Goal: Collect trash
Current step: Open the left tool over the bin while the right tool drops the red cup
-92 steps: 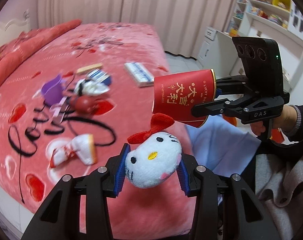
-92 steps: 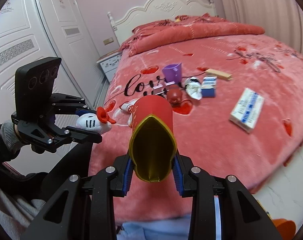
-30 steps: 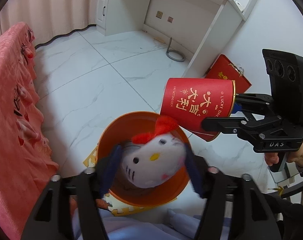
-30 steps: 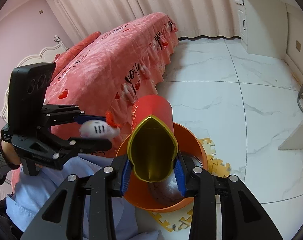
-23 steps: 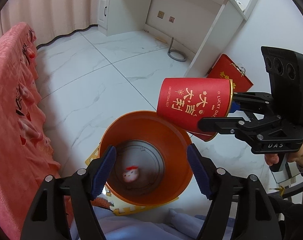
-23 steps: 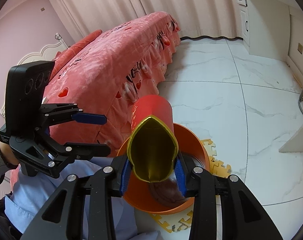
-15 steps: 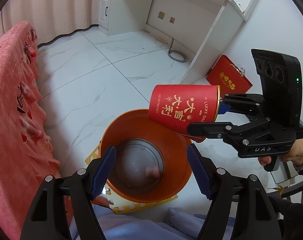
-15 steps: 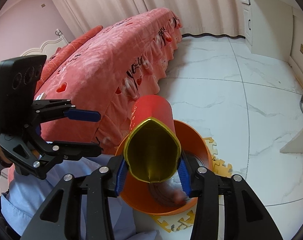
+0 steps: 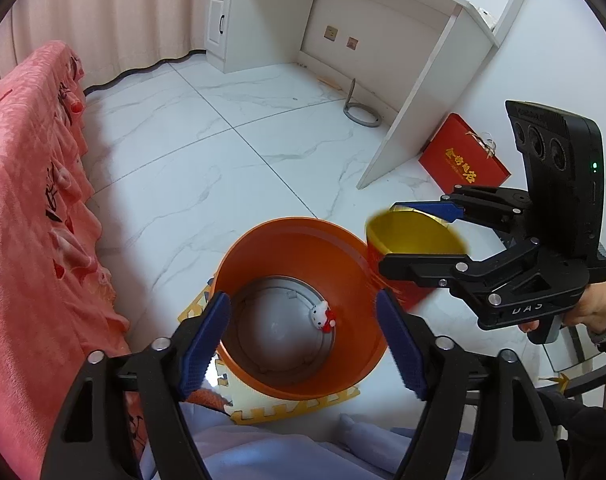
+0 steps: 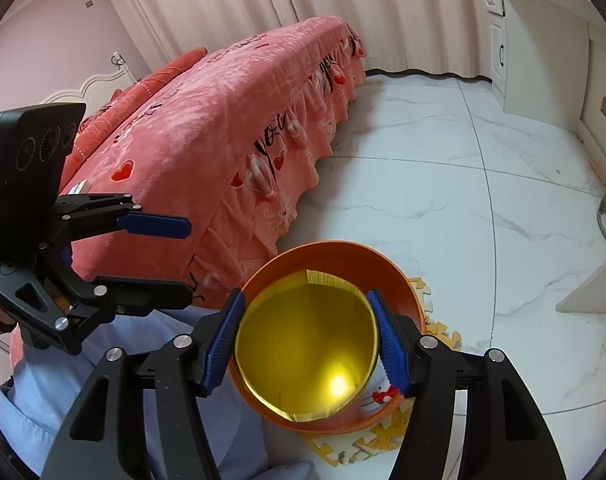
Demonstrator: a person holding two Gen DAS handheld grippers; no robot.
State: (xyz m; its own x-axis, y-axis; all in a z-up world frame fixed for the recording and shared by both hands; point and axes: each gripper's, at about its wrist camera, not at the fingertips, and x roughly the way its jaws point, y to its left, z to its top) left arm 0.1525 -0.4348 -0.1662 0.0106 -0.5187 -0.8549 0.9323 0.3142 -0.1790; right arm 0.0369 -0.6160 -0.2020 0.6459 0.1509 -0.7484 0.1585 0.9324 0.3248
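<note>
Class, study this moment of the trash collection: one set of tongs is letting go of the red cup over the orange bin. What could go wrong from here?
1. The cup hangs at the rim of the bin, not over its middle, as the right tongs open; it may clip the rim and land on the floor.
2. The bin stands on a foam mat; a knock could tip it.
3. The left tongs hang open above the bin and could deflect the cup.

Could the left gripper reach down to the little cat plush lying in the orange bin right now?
Probably yes: the left gripper hangs empty over the orange bin, with nothing covering the cat plush.
</note>
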